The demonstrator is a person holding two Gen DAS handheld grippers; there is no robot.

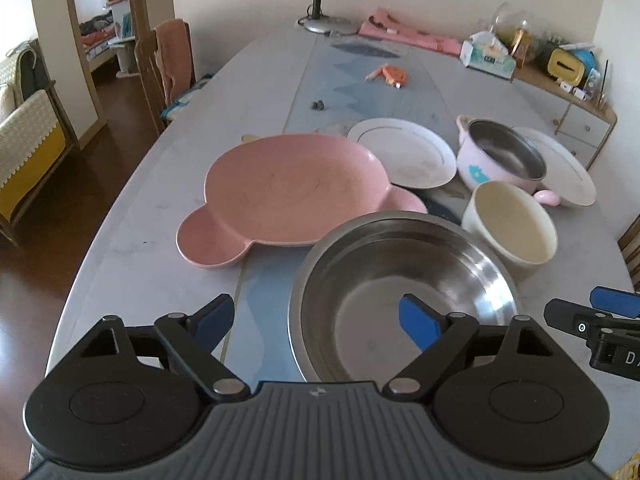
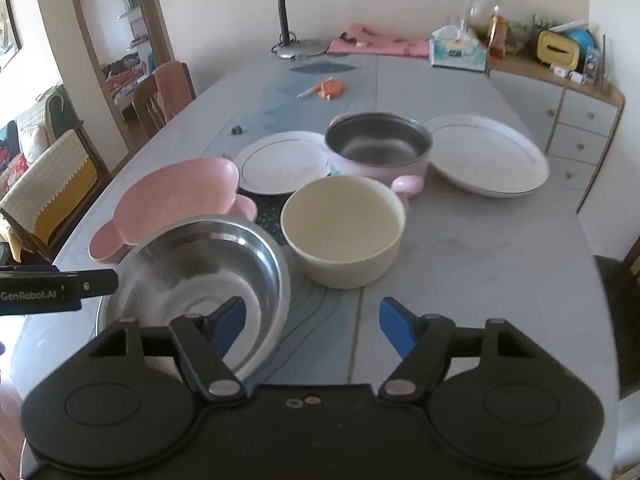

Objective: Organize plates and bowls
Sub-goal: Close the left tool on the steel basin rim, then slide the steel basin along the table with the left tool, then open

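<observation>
A steel bowl (image 1: 400, 276) (image 2: 208, 264) sits nearest on the table. Behind it lie a pink bear-shaped plate (image 1: 288, 192) (image 2: 176, 196), a cream bowl (image 1: 512, 224) (image 2: 344, 228), a pink pot with steel inside (image 1: 500, 156) (image 2: 380, 144) and two white plates (image 1: 404, 156) (image 1: 568, 168) (image 2: 280, 160) (image 2: 488, 156). My left gripper (image 1: 316, 320) is open, its jaws straddling the steel bowl's left rim. My right gripper (image 2: 312, 320) is open above the table just right of the steel bowl, in front of the cream bowl.
A desk lamp (image 1: 324, 20), pink cloth (image 1: 408, 36), tissue box (image 1: 488, 56) and an orange item (image 1: 392, 74) sit at the far end. A chair (image 1: 168, 68) stands left of the table, a cabinet (image 2: 576, 120) on the right.
</observation>
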